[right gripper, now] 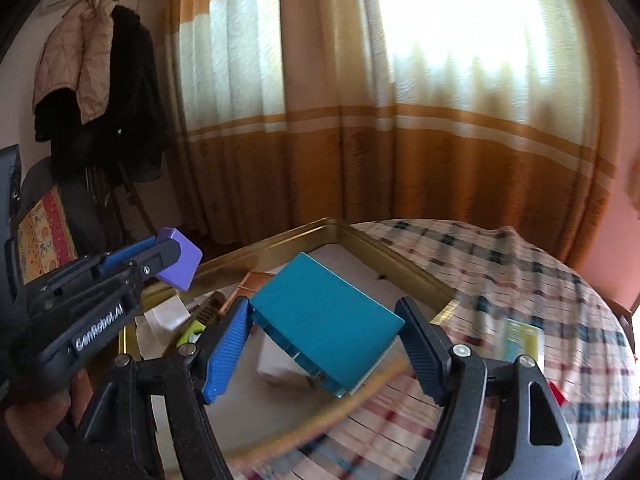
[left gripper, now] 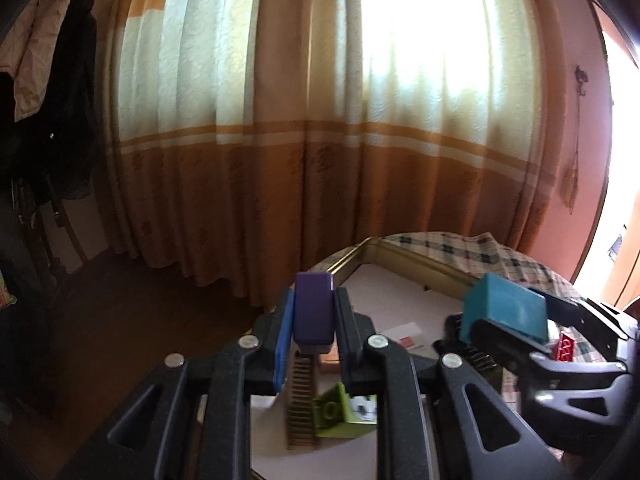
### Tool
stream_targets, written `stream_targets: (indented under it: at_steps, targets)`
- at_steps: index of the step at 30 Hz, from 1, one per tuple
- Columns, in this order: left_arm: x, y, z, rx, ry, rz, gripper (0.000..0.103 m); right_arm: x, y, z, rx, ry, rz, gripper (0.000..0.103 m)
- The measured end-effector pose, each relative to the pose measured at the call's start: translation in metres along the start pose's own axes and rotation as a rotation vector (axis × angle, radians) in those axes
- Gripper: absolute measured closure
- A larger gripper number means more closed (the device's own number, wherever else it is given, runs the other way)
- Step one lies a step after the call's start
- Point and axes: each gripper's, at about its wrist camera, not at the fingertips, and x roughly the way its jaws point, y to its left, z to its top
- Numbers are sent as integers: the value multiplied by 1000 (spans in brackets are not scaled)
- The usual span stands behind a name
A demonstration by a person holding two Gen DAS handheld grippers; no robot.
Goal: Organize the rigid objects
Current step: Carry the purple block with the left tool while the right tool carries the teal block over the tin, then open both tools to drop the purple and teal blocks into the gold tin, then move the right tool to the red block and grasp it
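Gripping a small purple rectangular plastic block (left gripper: 313,307) between its clenched fingers, the left gripper (left gripper: 313,312) holds it in the air above the near left part of the shallow gold-rimmed metal tray (left gripper: 352,258), which serves as the landmark for everything else. From the right wrist view the same purple block (right gripper: 179,259) sits at the tray's left edge, raised clear of it, with a hand (right gripper: 36,436) dimly visible under the gripper body.

The right gripper (right gripper: 326,338) grasps a flat teal rectangular box (right gripper: 326,320) by its two long sides, its fingers spread wide to span it; the box hangs tilted above the tray's near right corner (its lower end dips toward the camera). In the left wrist view the teal box (left gripper: 505,307) appears over the tray's right side.

Inside the tray, on its pale floor, lie a lime-green toy brick with round studs (left gripper: 334,408), a brown ridged comb-like strip (left gripper: 299,394) just beside it, and some white paper cards (left gripper: 404,330). A red studded brick (left gripper: 566,347) lies just beyond the tray's right rim, on the checked tablecloth (right gripper: 500,280) that the tray rests on. Behind the tray hangs an orange and cream curtain (left gripper: 320,100).
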Motion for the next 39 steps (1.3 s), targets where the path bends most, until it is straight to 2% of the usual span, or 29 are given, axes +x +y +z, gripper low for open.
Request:
stream_targets:
  at_steps: [7,11,13,15,18,21,25,28,32,39]
  targets:
    - [26,14,-5,-21,84,20,85,39,19,8,-25,76,30,28]
    - [31,20,-8,-37,99,48,83,49,25,5,-33,104,38,27]
    - [30,23,-8,-53,105,59,68,48,24,4,-19,103,41,27]
    - [26,28,-8,-75,88,92,35,42,20,3,-2,91,36,26]
    - [15,27,-6,-96,57,93,17,26,14,1,8,69,32,22]
    - [5,17,-4,-89,37,74,9,6,2,-6,-3,47,12,22]
    - [-4,-4,-4,-66,47,18,5,-14,-24,-18,17,54,-4,22]
    - [-11,-26,-5,-45,60,-42,1,-33,-55,-33,18,66,-77,22]
    - [-16,-60,-7,18,81,-99,0,-49,-94,-48,37,82,-168,22]
    - [-9,-114,-5,81,122,-178,0,-58,-150,-61,96,143,-235,21]
